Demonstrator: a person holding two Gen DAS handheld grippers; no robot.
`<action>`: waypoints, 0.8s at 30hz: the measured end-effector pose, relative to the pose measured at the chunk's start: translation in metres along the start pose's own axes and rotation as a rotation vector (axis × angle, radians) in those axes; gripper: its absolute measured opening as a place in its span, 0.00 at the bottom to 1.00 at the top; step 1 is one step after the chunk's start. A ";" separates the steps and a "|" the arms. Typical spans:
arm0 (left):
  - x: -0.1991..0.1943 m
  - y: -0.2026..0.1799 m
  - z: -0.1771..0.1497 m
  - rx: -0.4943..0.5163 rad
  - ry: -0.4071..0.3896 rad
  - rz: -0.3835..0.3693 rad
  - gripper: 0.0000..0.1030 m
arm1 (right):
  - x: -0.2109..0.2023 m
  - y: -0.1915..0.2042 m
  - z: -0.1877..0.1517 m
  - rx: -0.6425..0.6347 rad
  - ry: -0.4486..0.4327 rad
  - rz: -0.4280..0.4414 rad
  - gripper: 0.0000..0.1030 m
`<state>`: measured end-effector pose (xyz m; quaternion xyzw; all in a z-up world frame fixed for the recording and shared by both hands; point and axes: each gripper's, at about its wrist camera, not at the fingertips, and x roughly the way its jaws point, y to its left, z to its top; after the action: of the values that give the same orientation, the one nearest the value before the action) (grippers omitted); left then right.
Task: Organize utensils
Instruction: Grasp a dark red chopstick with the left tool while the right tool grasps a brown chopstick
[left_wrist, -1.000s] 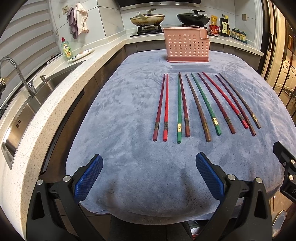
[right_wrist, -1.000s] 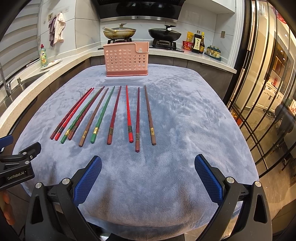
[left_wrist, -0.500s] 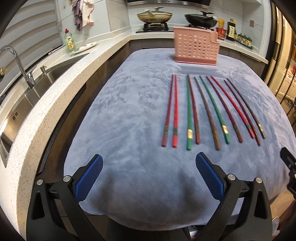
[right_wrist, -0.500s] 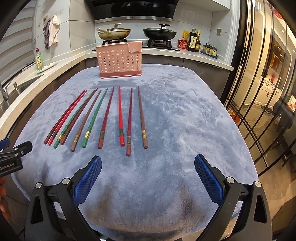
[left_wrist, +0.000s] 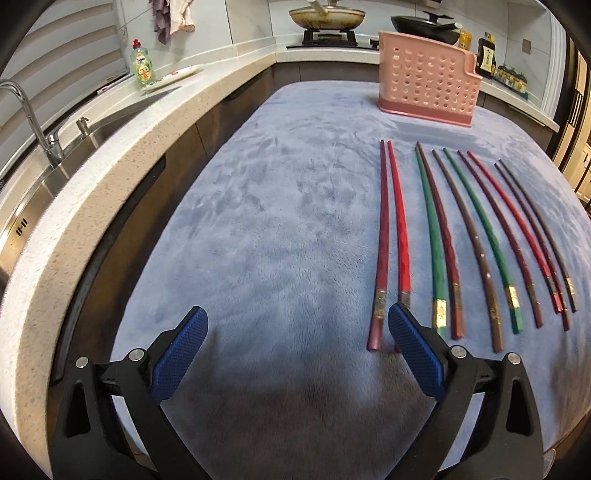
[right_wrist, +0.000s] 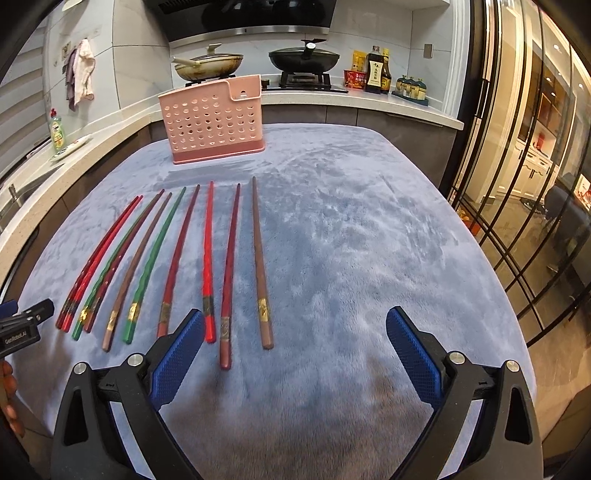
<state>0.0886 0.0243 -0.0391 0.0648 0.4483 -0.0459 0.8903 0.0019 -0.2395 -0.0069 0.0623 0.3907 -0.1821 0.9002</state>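
Several red, dark red, green and brown chopsticks (left_wrist: 437, 258) lie side by side on a blue-grey cloth (left_wrist: 277, 221), butts toward me. A pink perforated holder (left_wrist: 424, 88) stands upright behind them. My left gripper (left_wrist: 297, 314) is open over bare cloth; its right finger (left_wrist: 413, 343) covers the butt of the bright red chopstick at the row's left end. My right gripper (right_wrist: 295, 317) is wide apart, with its jaws closing. The butts of a dark red chopstick (right_wrist: 226, 343) and a brown chopstick (right_wrist: 263, 317) lie between its fingers, untouched. The holder (right_wrist: 214, 125) stands beyond.
A speckled counter (left_wrist: 92, 206) with a sink and tap (left_wrist: 33, 122) runs along the left. A green soap bottle (left_wrist: 142, 66) and stove pans (right_wrist: 303, 61) stand at the back. Glass doors (right_wrist: 535, 184) are on the right. The left tool's black body (right_wrist: 22, 325) shows at the right view's left edge.
Both grippers have come forward and lower toward the chopsticks' near ends. The left gripper's right finger now overlaps the leftmost pair. The right gripper's fingers stand slightly closer together.
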 end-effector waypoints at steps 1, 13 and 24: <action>0.003 0.000 0.000 -0.001 0.007 -0.004 0.89 | 0.006 0.000 0.002 -0.001 0.009 0.005 0.80; 0.021 -0.010 -0.001 0.016 0.044 -0.039 0.79 | 0.040 0.006 0.003 0.001 0.081 0.050 0.44; 0.017 -0.007 0.004 -0.001 0.051 -0.093 0.26 | 0.045 0.001 -0.003 -0.001 0.086 0.085 0.15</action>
<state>0.1007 0.0159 -0.0511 0.0448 0.4733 -0.0854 0.8756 0.0286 -0.2504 -0.0419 0.0862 0.4264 -0.1408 0.8894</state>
